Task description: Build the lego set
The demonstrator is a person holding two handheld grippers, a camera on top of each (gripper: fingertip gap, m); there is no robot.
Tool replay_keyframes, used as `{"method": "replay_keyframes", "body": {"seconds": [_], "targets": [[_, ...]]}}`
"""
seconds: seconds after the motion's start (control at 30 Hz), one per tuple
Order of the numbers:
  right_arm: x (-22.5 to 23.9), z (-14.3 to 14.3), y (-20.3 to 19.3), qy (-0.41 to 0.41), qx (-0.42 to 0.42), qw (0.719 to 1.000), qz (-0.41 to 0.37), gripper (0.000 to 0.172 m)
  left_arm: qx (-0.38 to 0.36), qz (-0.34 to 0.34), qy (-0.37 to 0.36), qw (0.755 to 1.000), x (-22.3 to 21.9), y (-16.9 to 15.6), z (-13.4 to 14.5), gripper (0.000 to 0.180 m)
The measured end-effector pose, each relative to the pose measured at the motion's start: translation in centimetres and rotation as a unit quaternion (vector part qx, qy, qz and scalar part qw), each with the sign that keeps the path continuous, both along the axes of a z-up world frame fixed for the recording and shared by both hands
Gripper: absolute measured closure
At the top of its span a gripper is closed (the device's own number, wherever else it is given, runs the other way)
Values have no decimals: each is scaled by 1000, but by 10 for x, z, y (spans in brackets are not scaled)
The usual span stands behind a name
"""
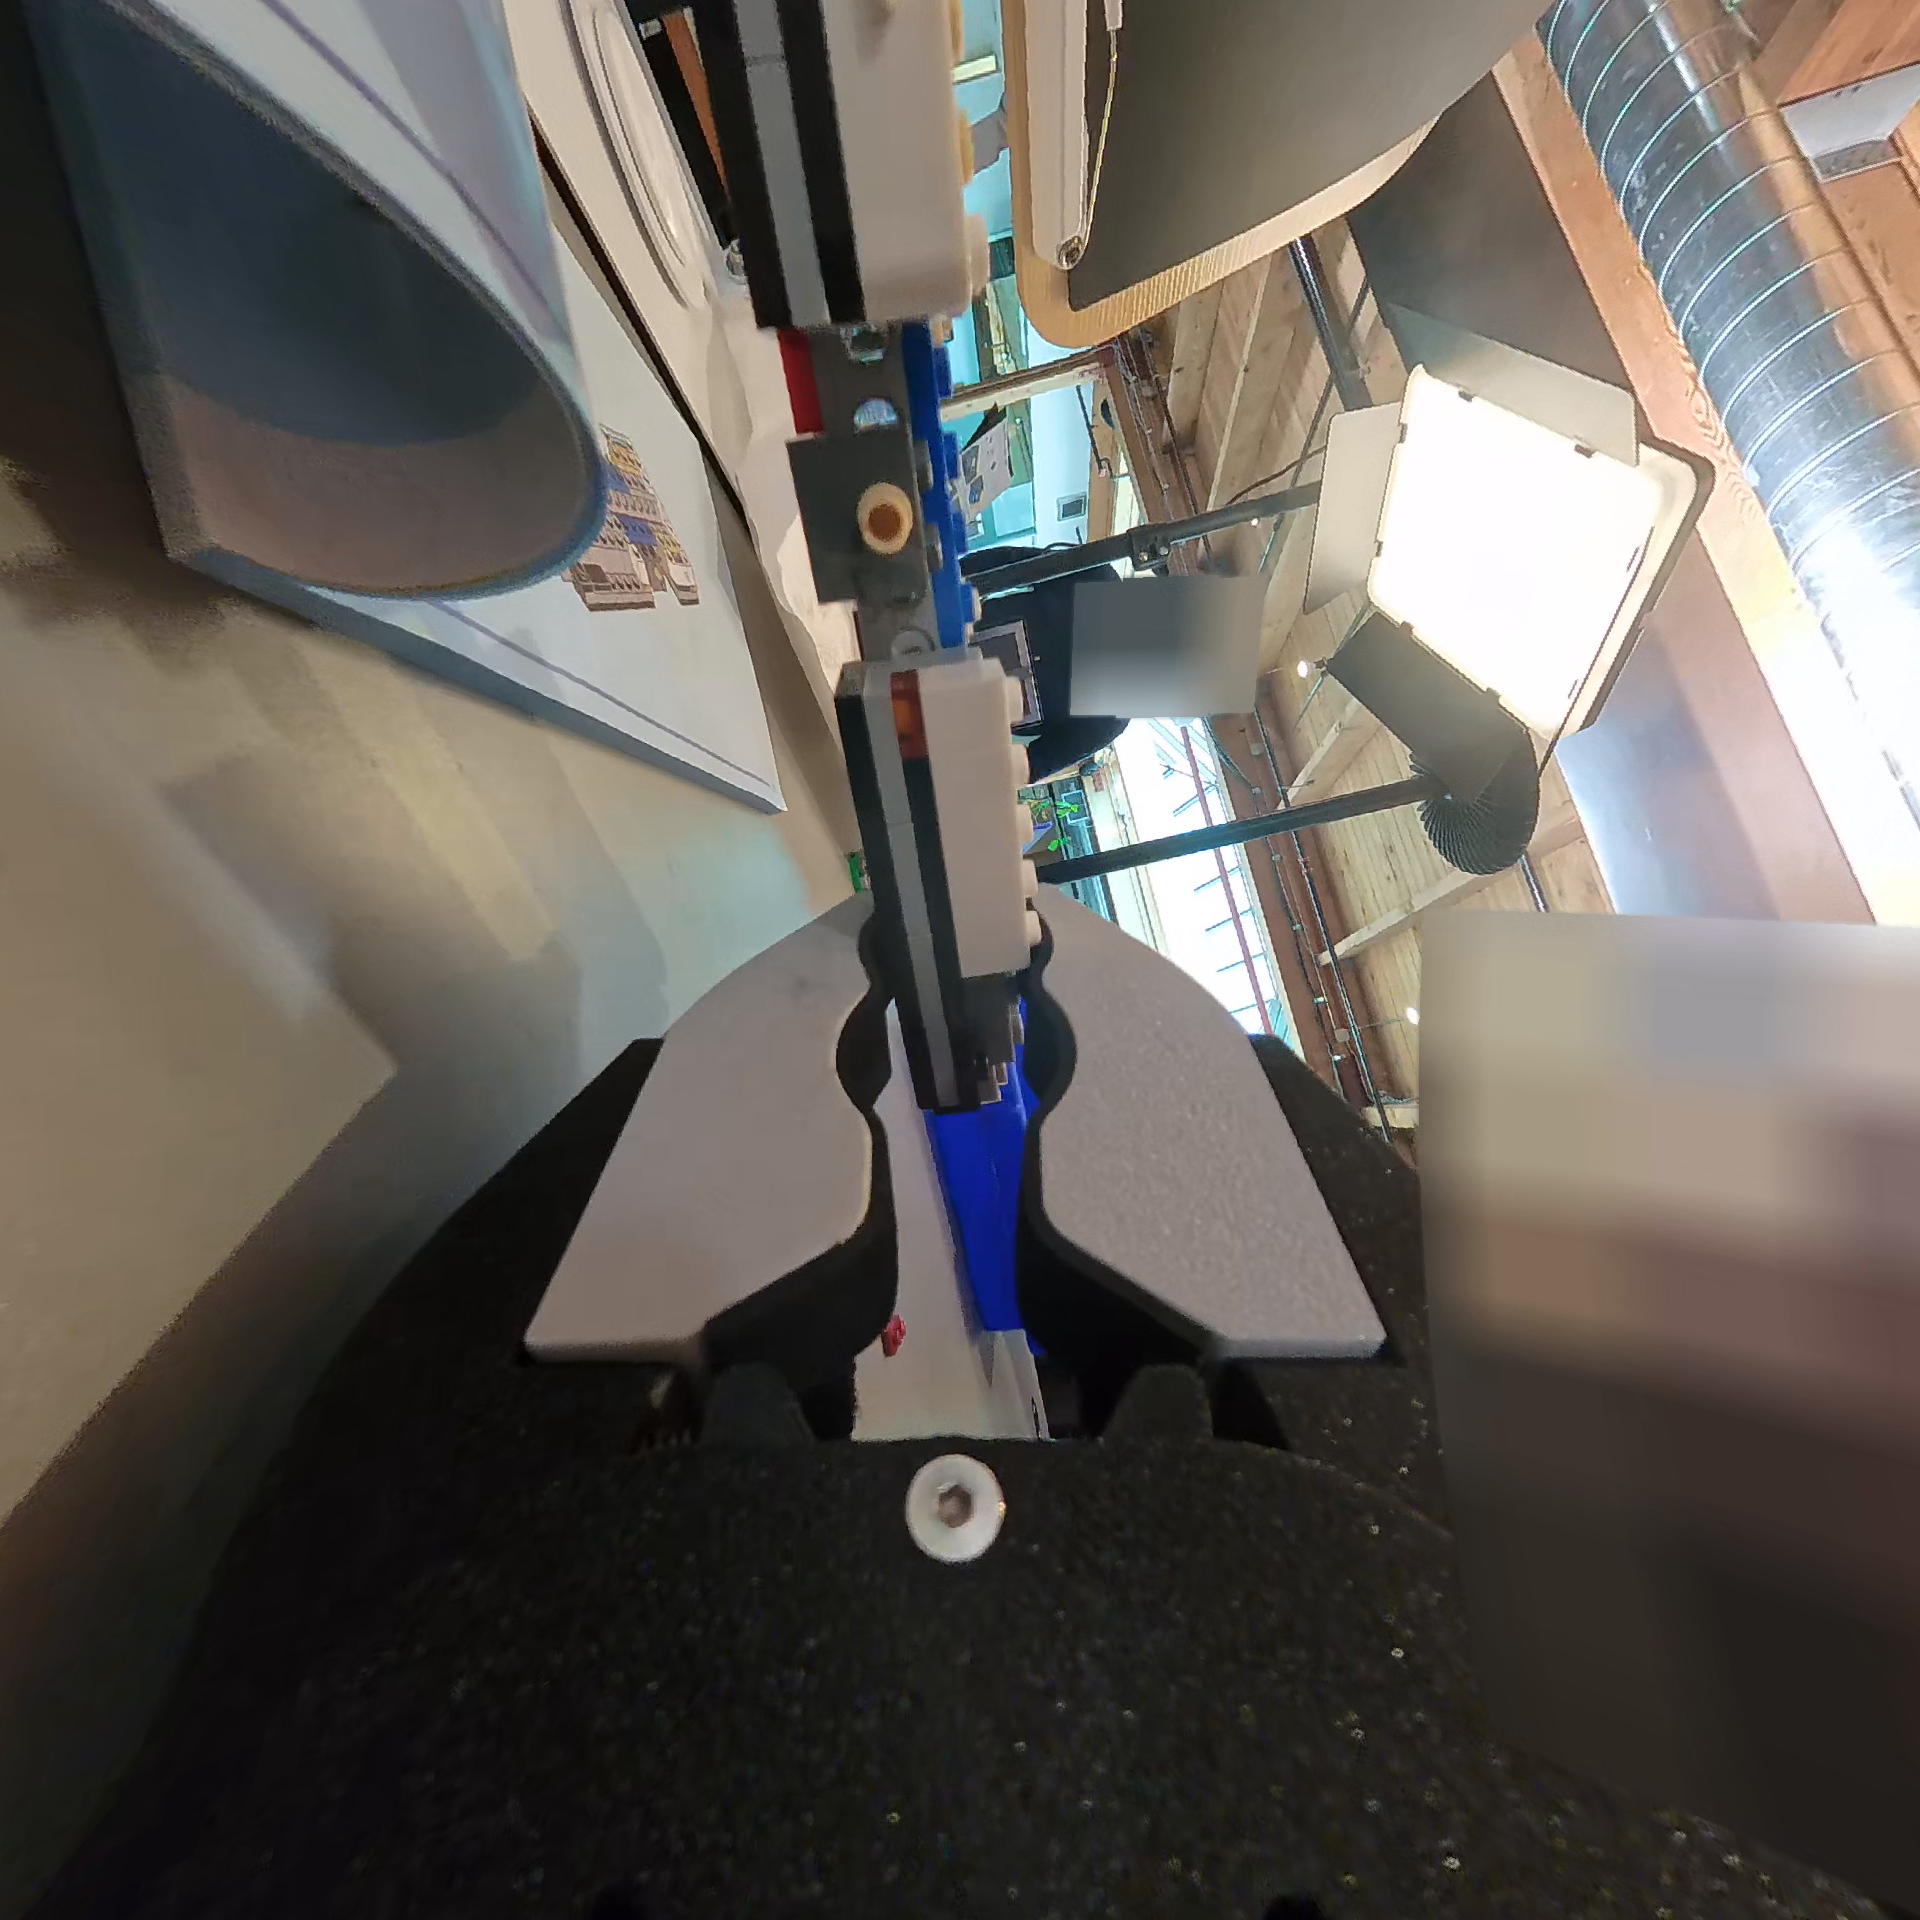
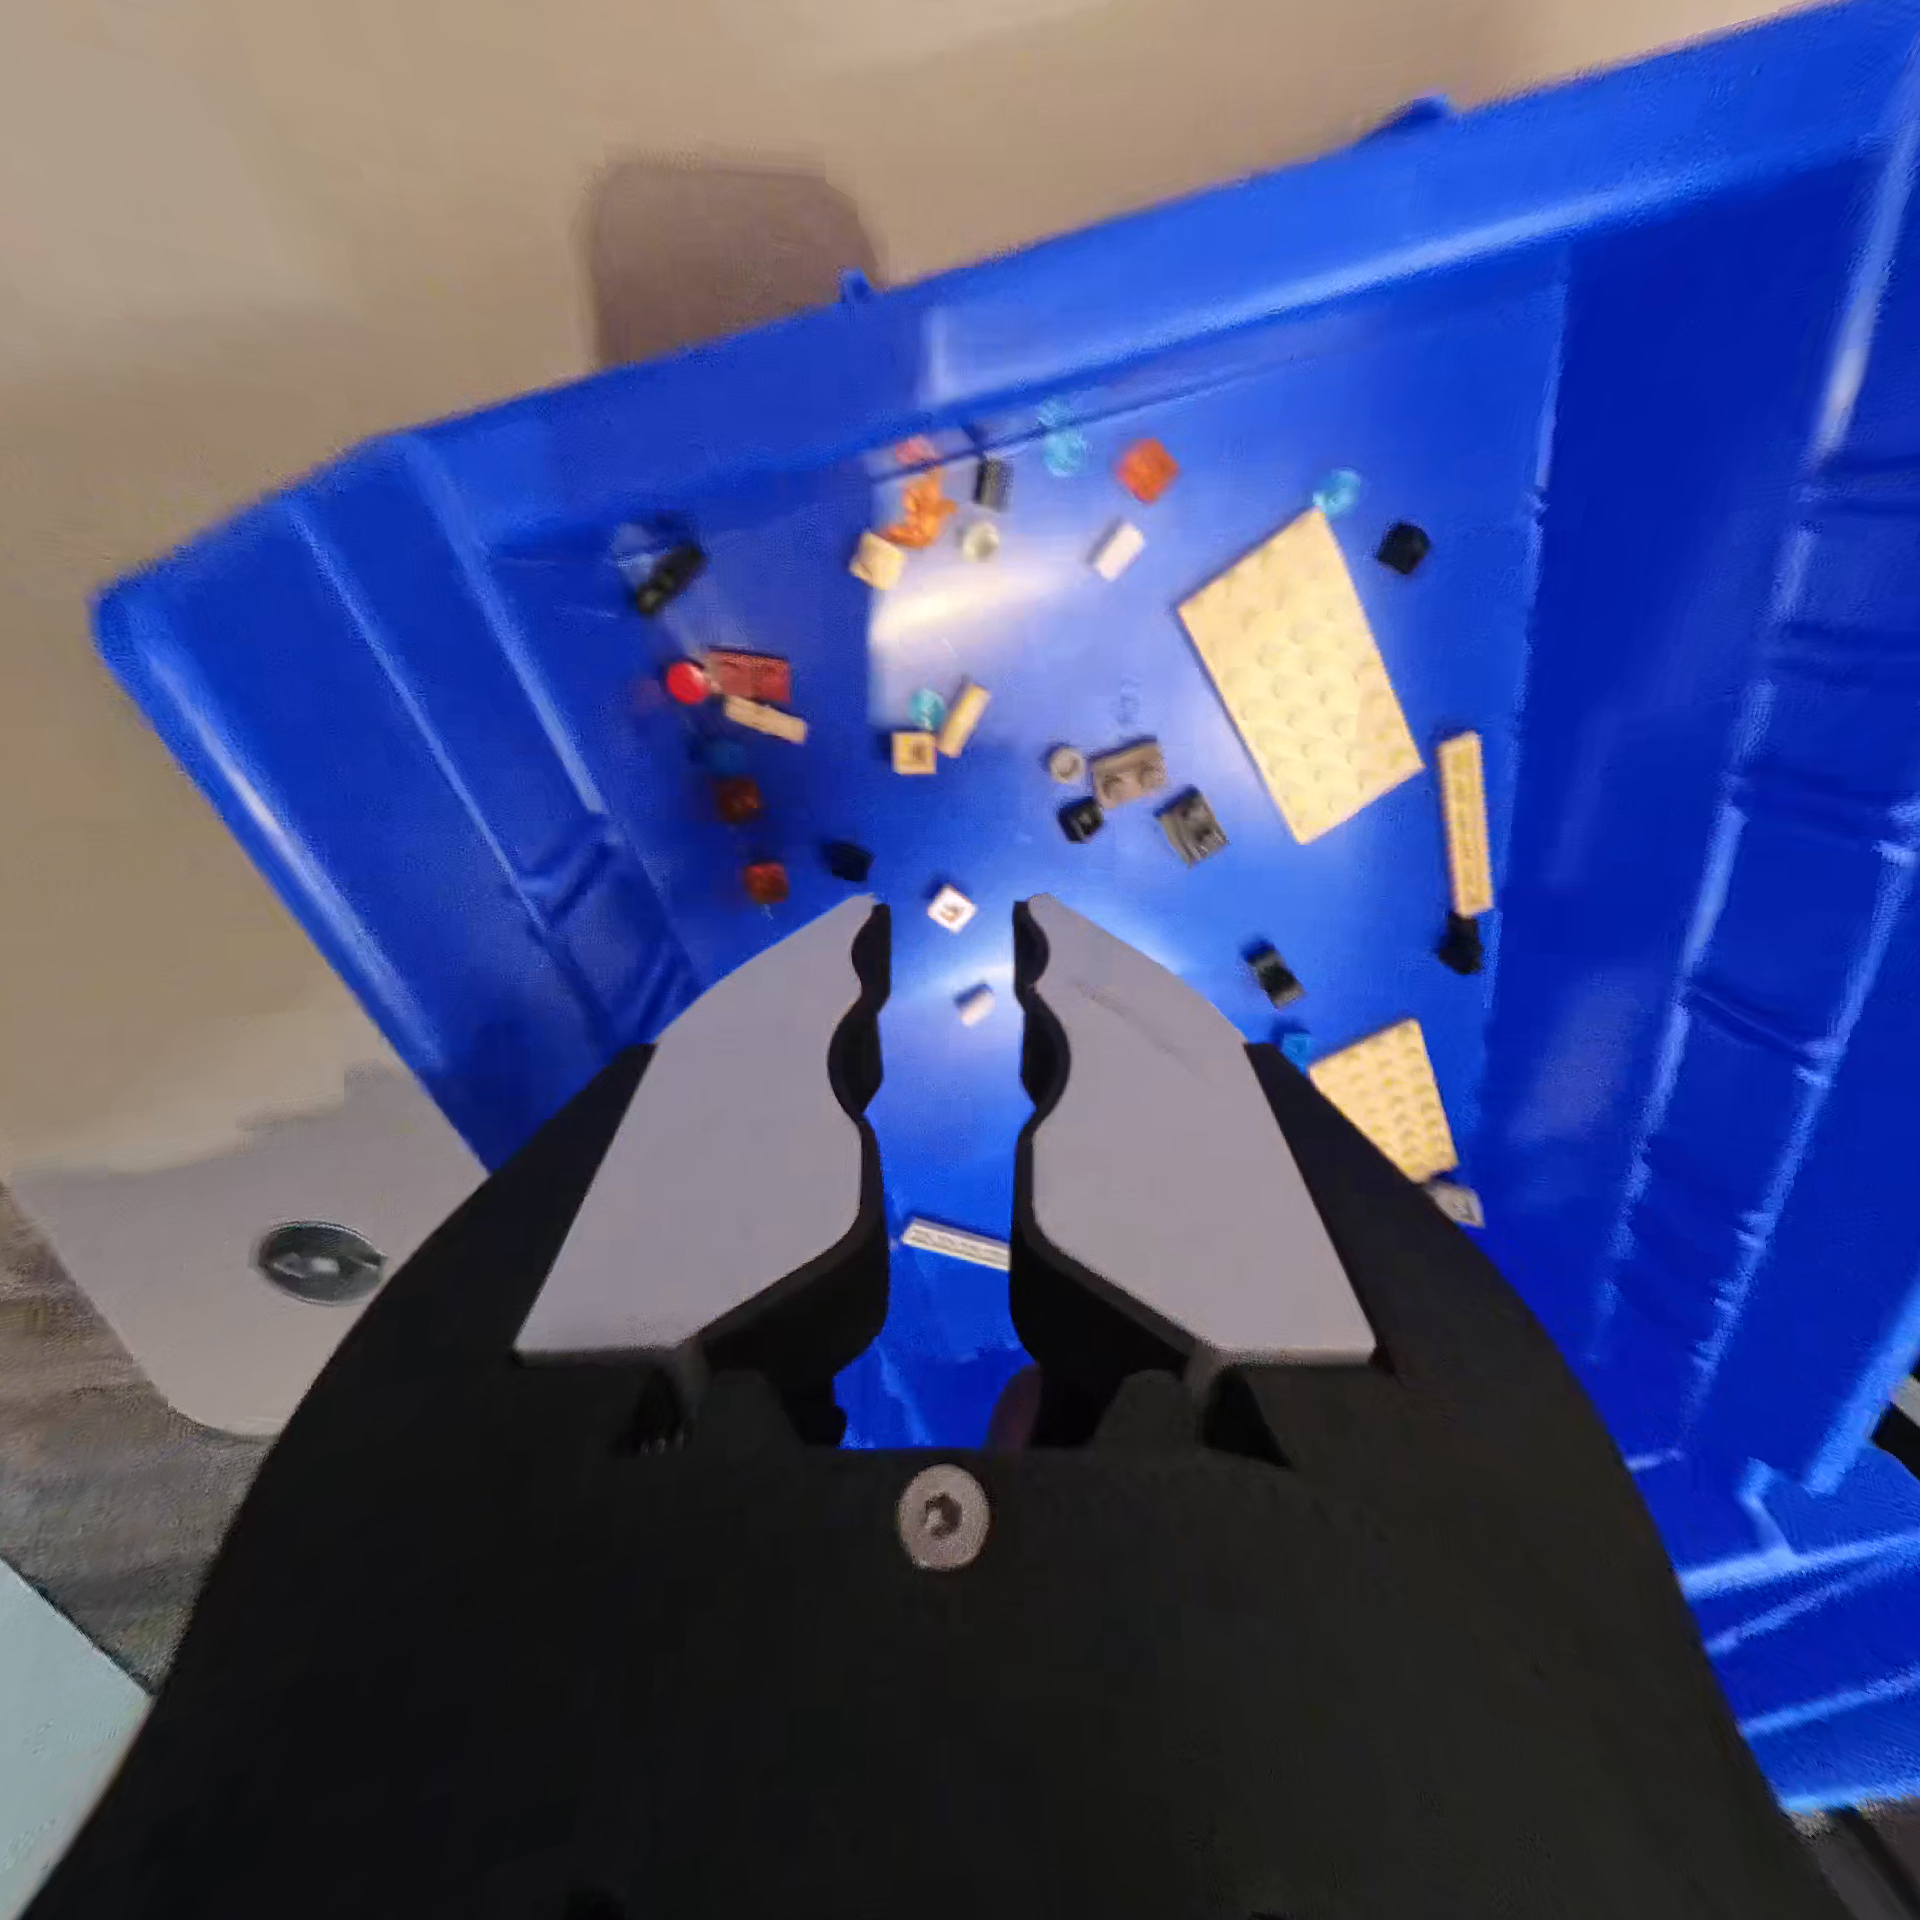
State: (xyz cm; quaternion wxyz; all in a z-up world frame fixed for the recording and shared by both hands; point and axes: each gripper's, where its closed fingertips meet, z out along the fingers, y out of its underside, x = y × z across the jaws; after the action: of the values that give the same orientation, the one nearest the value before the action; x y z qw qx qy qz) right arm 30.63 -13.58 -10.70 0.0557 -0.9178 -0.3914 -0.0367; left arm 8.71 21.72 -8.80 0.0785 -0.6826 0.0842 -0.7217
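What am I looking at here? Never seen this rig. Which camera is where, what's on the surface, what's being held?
There is no robot arm. A person holds a two-finger gripper in each hand, and each gripper has a wide-angle camera looking forward along its fingers.

Left wrist view: the left gripper is clamped on a long toy-brick assembly of white, grey, black and blue bricks, which sticks out away from the camera. The picture is tilted. To the left, an open instruction booklet lies on a pale table. To the right are a bright lamp panel and wooden beams.

Right wrist view: the right gripper is open and holds nothing. It points into a blue plastic bin with small loose bricks scattered on its floor, including a large cream plate. A small white piece lies on the bin floor beyond the fingertips.
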Motion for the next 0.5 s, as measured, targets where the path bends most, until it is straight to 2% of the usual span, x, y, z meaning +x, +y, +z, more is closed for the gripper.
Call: {"method": "replay_keyframes", "body": {"seconds": [0.13, 0.17, 0.23, 0.3, 0.37, 0.43, 0.5], "targets": [[-46, 1, -8, 68, -4, 998, 4, 147, 4, 1, 1, 1000, 0, 1, 0, 160], [-54, -2, -9, 63, -3, 998, 10, 156, 4, 1, 1, 1000, 0, 1, 0, 160], [-73, -4, -9, 63, 3, 998, 22, 162, 6, 0, 0, 1000, 0, 1, 0, 159], [-100, 0, -8, 116, 9, 993, 18, 154, 6, 0, -1, 1000, 0, 1, 1, 160], [-117, 6, -10, 167, 11, 986, 15, 154, 7, -1, -1, 1000, 1, 0, 1, 159], [-96, 9, -10, 139, 28, 990, -5, 152, 8, -2, -1, 1000, 1, 0, 1, 159], [-49, 15, -12, 76, 45, 995, -48, 151, 9, -2, -1, 1000, 1, 0, 1, 159]]}}
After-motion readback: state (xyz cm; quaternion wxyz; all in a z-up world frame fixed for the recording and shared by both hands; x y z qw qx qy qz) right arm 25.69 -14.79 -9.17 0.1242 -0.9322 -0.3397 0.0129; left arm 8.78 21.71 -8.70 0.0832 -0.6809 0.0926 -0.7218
